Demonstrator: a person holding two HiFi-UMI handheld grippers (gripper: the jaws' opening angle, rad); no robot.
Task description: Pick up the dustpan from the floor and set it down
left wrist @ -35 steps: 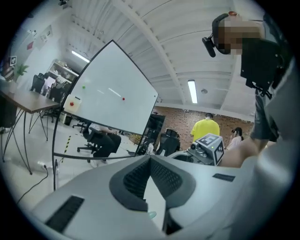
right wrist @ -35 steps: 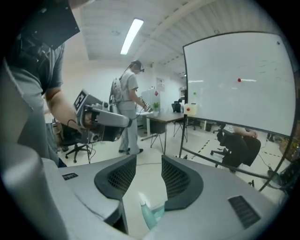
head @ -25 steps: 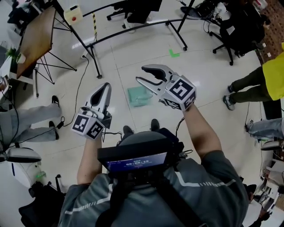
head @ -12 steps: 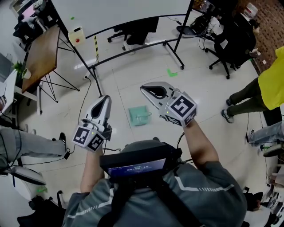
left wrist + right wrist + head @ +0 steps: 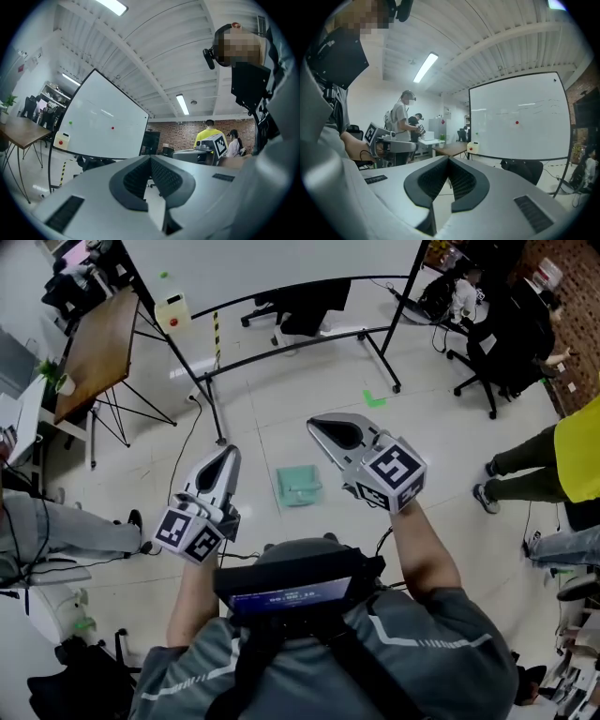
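The pale green, flat plastic dustpan (image 5: 299, 486) lies on the pale tiled floor (image 5: 441, 442), just ahead of the person's feet and, in the head view, between the two grippers. Nothing touches it. It looks light and stiff, a thin moulded shell with a smooth, probably slippery face, so a pinch on a raised rim or on the handle should hold better than one on the flat blade. Which edge carries the handle is too small to tell.

The grey left gripper (image 5: 230, 452) and the grey right gripper (image 5: 314, 425) are both held well above the dustpan, pointing roughly level into the room. Each gripper view shows the ribbed fingers (image 5: 136, 179) pressed together with nothing between them, the right pair (image 5: 462, 180) as well. To take the dustpan, one pair would have to part and come down to the floor.

Beyond it stands a large whiteboard on a black tubular frame (image 5: 281, 348), with a bit of green tape (image 5: 373, 399) on the floor nearby
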